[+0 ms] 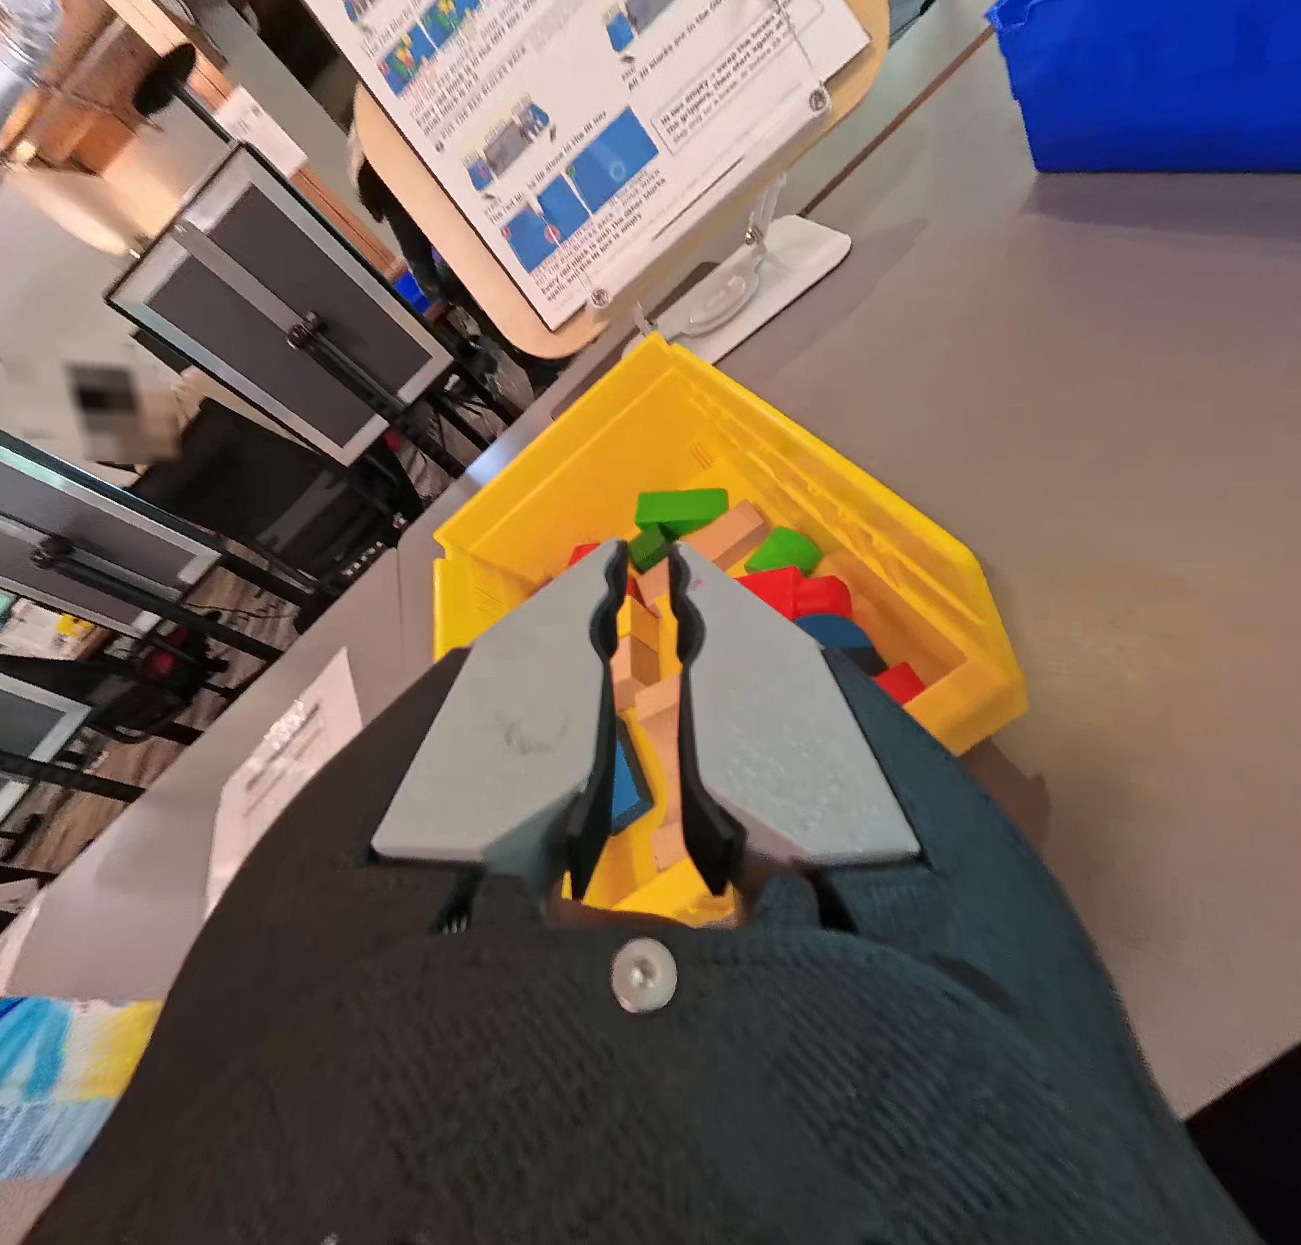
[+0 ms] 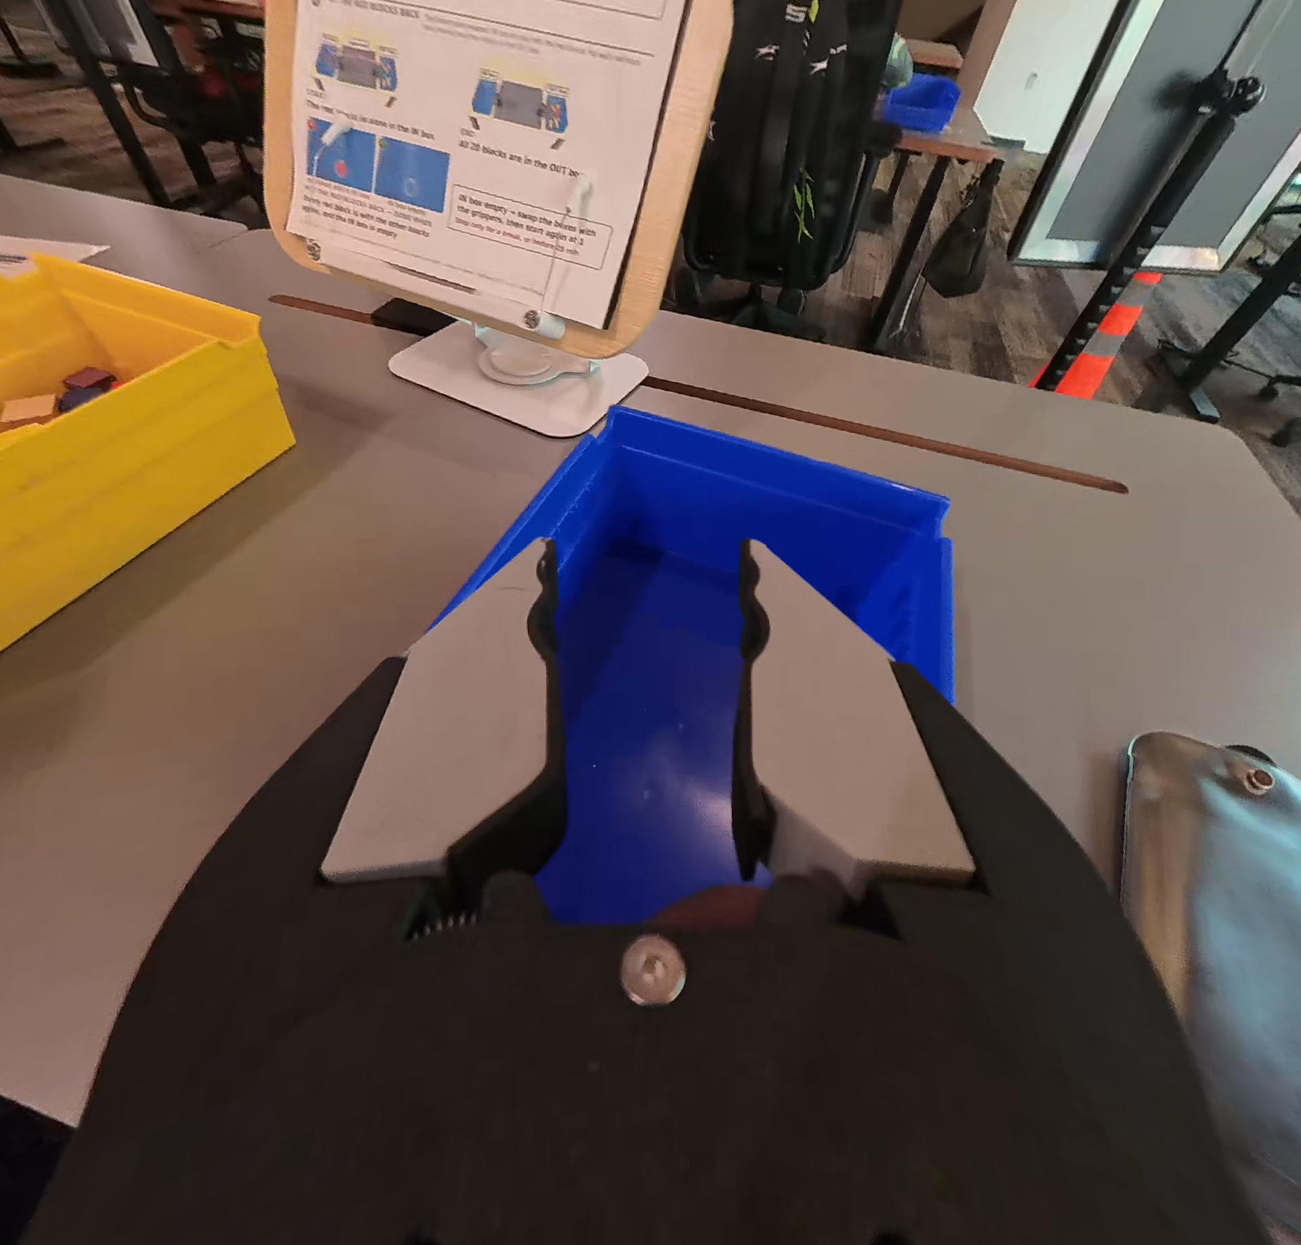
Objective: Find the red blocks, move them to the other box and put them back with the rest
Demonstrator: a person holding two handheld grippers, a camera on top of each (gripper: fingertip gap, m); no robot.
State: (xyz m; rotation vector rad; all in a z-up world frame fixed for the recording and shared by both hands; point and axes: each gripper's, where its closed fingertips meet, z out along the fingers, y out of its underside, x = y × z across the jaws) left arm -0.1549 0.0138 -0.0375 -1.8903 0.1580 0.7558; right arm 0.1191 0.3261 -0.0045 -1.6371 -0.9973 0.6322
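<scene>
1. Left gripper [image 1: 648, 557] hung over the yellow box [image 1: 936, 599], its fingers [image 1: 542, 704] drawn close with only a narrow gap between them and nothing pinched; blocks showed through the gap

2. Red blocks [image 1: 795, 592] lay inside the yellow box, just to the right of the left fingertips and a little nearer the box's right wall. Another red block [image 1: 900, 682] sat further down toward the box's near corner, and a red edge [image 1: 583, 554] peeked out at the left finger's tip

3. Green blocks [image 1: 679, 507], bare wood blocks [image 1: 732, 532] and a blue block [image 1: 834, 630] were mixed in with the red ones, touching them; the reds were not lying free

4. Right gripper [image 2: 648, 557] hovered over the blue box [image 2: 774, 479], fingers [image 2: 464, 733] spread wide, holding nothing. No blocks could be seen in the part of the blue box in view

5. From the right wrist view the yellow box [image 2: 141, 437] stood well off to the left on the counter [image 2: 352, 543], so the left gripper was plainly the nearer to the red blocks

6. Judgement: the pick looked like the left gripper's job, needing a shift rightward and a wider opening. Long axis of the red pieces could not be told; too much was hidden by the neighbours
</scene>
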